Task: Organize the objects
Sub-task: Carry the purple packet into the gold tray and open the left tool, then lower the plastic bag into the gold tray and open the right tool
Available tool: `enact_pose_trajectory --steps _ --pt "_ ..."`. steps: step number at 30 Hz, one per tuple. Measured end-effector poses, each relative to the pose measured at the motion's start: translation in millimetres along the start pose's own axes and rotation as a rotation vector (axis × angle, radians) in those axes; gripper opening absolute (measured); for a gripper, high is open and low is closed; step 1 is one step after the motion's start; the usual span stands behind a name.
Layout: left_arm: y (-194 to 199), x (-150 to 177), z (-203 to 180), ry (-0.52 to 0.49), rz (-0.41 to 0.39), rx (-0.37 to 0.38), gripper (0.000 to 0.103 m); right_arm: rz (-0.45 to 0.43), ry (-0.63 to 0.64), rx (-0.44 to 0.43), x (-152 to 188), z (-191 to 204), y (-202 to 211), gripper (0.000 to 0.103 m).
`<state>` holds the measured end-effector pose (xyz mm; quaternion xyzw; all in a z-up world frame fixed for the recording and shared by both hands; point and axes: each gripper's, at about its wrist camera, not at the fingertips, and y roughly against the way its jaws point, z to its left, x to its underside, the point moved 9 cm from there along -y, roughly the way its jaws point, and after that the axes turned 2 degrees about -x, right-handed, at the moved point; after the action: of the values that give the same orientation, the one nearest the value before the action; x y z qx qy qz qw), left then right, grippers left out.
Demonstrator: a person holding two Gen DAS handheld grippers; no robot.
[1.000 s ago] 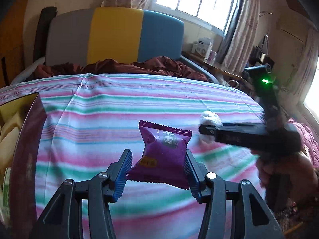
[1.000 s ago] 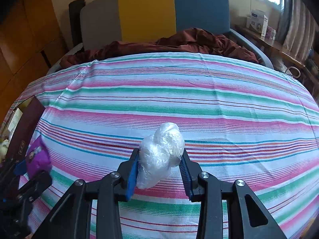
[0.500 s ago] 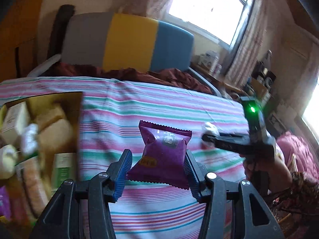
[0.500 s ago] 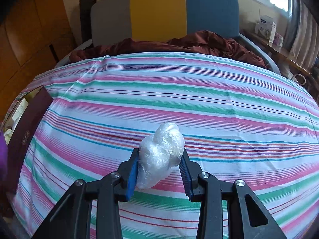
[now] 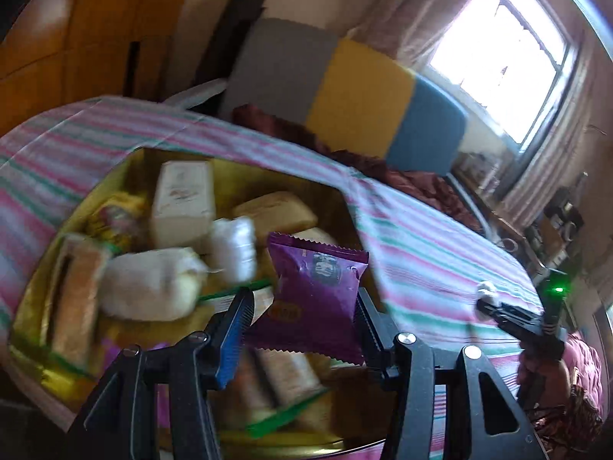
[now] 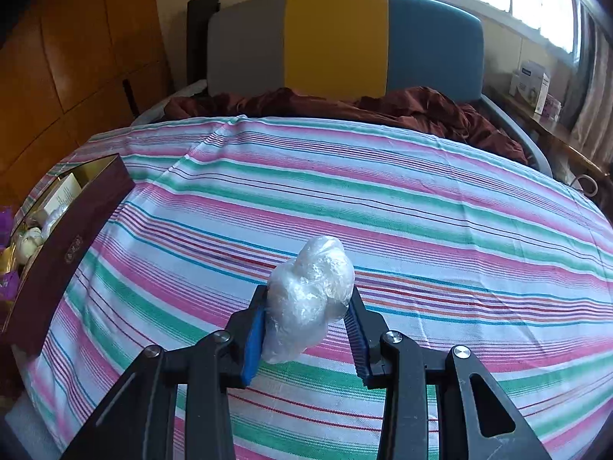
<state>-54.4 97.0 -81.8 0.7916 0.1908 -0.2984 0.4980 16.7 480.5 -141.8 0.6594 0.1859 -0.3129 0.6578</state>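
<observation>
My left gripper is shut on a purple snack packet and hangs over an open box with a gold lining, filled with several wrapped snacks and small cartons. In the right wrist view my right gripper is shut on a white bundle in clear plastic wrap, above the striped bedspread. The same box, maroon outside, lies at the bed's left edge there. The right gripper with its white bundle also shows far right in the left wrist view.
A headboard in grey, yellow and blue stands behind a crumpled dark red blanket. Wooden cabinets line the left wall. A side table with a white carton sits under the window at right.
My left gripper has swung left with the purple packet, from over the bedspread to over the open box, and rolled. The right gripper has shifted a little with its white bundle.
</observation>
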Motion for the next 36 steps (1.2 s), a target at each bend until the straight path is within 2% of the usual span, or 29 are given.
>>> enact_pose_trajectory --steps 4,9,11,12,13,17,22,26,31,36 --pt "-4.4 12.4 22.8 0.029 0.038 -0.059 0.053 -0.006 0.008 -0.006 -0.5 4.1 1.2 0.039" --pt "-5.4 25.3 31.2 -0.019 0.063 -0.148 0.054 -0.051 0.015 -0.04 -7.7 13.7 11.5 0.039" --pt "-4.7 30.0 35.1 -0.016 0.074 -0.166 0.059 -0.068 0.026 -0.043 -10.5 18.2 16.5 0.039" --pt "-4.3 32.6 36.0 -0.009 0.076 -0.167 0.065 -0.08 0.029 -0.049 -11.9 21.0 19.2 0.039" --pt "-3.3 33.8 36.3 -0.001 0.074 -0.162 0.068 -0.087 0.03 -0.054 -12.7 22.3 21.1 0.039" --pt "5.5 33.3 29.0 0.004 0.035 -0.115 0.068 -0.101 0.03 -0.076 -13.0 29.5 25.3 0.039" --pt "11.6 28.6 23.6 0.0 0.002 -0.106 0.068 -0.093 0.035 -0.108 -11.1 42.3 28.0 0.039" --pt "8.8 29.2 19.0 -0.008 0.008 -0.09 0.068 -0.086 0.015 -0.16 -9.3 59.9 33.4 0.039" --pt "10.6 31.6 12.9 -0.017 0.004 -0.052 0.068 -0.109 0.028 -0.256 -13.8 103.9 43.7 0.039" --pt "16.5 29.7 8.9 -0.04 -0.018 -0.033 0.068 -0.114 0.087 -0.304 -25.2 151.6 49.8 0.039"
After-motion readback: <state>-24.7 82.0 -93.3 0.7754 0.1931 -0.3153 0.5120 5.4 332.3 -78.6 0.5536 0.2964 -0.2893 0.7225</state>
